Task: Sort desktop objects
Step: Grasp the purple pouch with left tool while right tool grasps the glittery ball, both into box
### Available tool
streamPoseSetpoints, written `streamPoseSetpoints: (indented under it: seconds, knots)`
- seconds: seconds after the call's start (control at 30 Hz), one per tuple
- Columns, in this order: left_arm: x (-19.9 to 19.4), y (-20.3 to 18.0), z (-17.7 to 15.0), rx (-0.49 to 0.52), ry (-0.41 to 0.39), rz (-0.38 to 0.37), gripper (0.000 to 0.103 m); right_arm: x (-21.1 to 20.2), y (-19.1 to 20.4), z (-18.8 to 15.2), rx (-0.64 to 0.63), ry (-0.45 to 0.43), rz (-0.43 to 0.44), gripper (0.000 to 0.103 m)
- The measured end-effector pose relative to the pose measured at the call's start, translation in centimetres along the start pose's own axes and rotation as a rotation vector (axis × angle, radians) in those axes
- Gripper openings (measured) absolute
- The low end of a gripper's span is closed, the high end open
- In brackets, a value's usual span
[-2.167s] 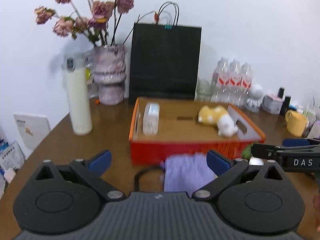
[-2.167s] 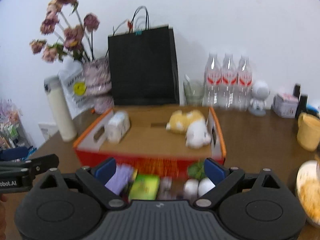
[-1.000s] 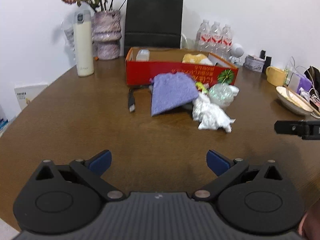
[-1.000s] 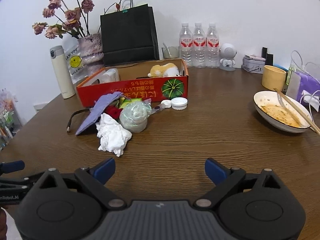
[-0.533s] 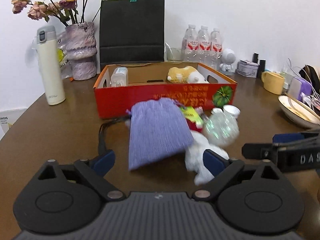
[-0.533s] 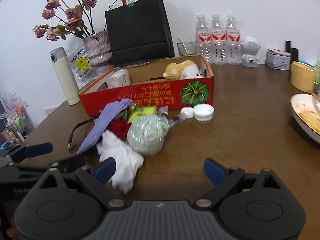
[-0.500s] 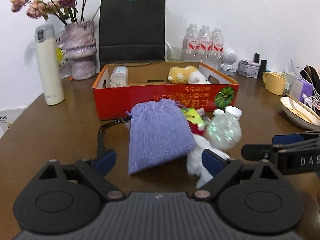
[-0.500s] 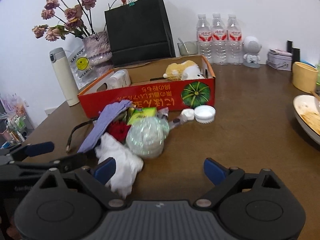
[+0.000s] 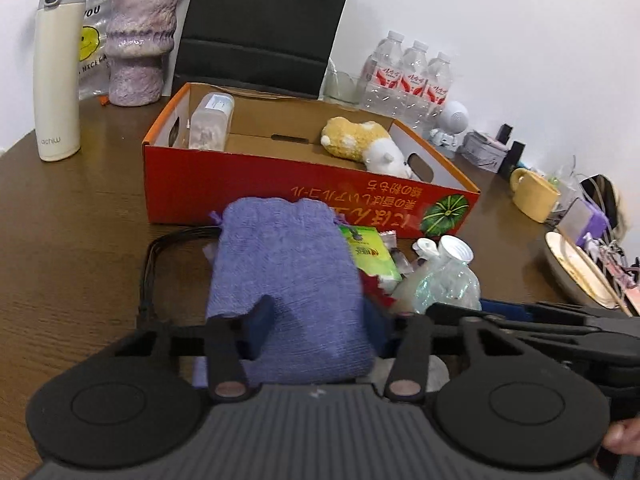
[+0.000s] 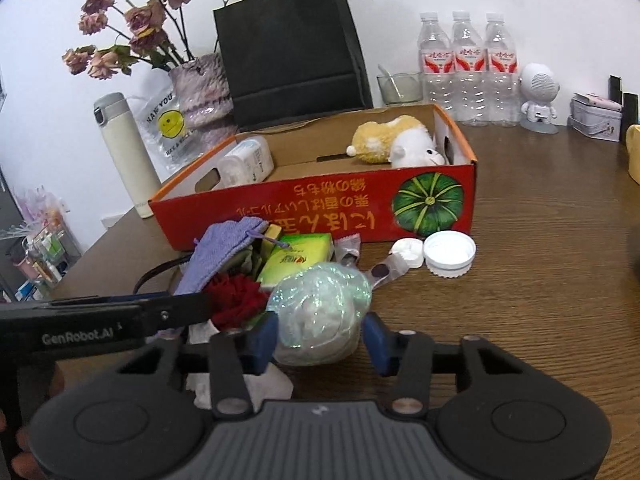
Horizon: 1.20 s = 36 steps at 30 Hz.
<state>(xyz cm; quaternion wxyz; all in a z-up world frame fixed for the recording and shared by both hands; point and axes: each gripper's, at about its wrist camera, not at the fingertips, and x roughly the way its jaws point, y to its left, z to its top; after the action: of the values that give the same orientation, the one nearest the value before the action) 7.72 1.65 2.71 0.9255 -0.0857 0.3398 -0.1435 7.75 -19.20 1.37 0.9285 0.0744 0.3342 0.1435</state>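
Near pile: pouch (image 9: 288, 280), green packet (image 10: 296, 260) and foil ball (image 10: 320, 320) crowd together, no gap between.
Far: box (image 10: 320, 208) wall blocks; its middle floor lies open.
Right: bare desk (image 10: 540, 280) past the lid (image 10: 450, 254).
Left: cable (image 9: 150, 276) loops on desk.

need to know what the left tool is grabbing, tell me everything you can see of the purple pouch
The purple pouch is a soft, ribbed knit bag in lilac with a thin drawstring at its gathered mouth, which points toward the red box. It lies draped over the pile of small items in front of that box, covering a black cable and touching a green packet. The left tool has its blue fingers pressed against the near end.
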Motion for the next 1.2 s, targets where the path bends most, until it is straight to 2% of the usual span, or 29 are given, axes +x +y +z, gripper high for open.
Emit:
streamPoseSetpoints:
  seconds: [0.07,0.17,0.37,0.5,0.6,0.7,1.03,1.2]
  knots:
    - [-0.5,0.1,0.0,-0.006,-0.007,-0.012,0.020,-0.1,0.1,-0.2,-0.002,-0.008,-0.002,0.036]
    - [-1.3,0.0,0.0,0.006,-0.021,-0.019,0.011,-0.5,0.0,-0.1,0.006,-0.021,0.000,0.034]
    - [-2.7,1.3,0.2,-0.076,-0.024,-0.031,0.007,-1.6,0.0,-0.5,0.010,-0.035,0.002,0.033]
    - [-4.8,1.7,1.0,-0.098,-0.086,0.002,0.004,-2.9,0.4,-0.3,-0.001,-0.066,0.001,0.032]
    - [-6.7,0.9,1.7,-0.064,-0.143,0.018,0.004,-4.1,0.8,-0.1,-0.013,-0.101,-0.001,0.032]
    - [-8.1,-0.1,2.2,-0.039,-0.155,0.009,0.003,-5.5,1.1,0.0,-0.015,-0.133,0.010,0.032]
    - [-13.6,-4.1,2.1,0.053,-0.236,0.054,0.003,-9.0,3.6,1.7,-0.058,-0.223,0.022,0.032]
    - [-15.1,-5.8,2.0,0.072,-0.256,0.073,0.003,-10.6,4.4,2.2,-0.057,-0.251,0.033,0.032]
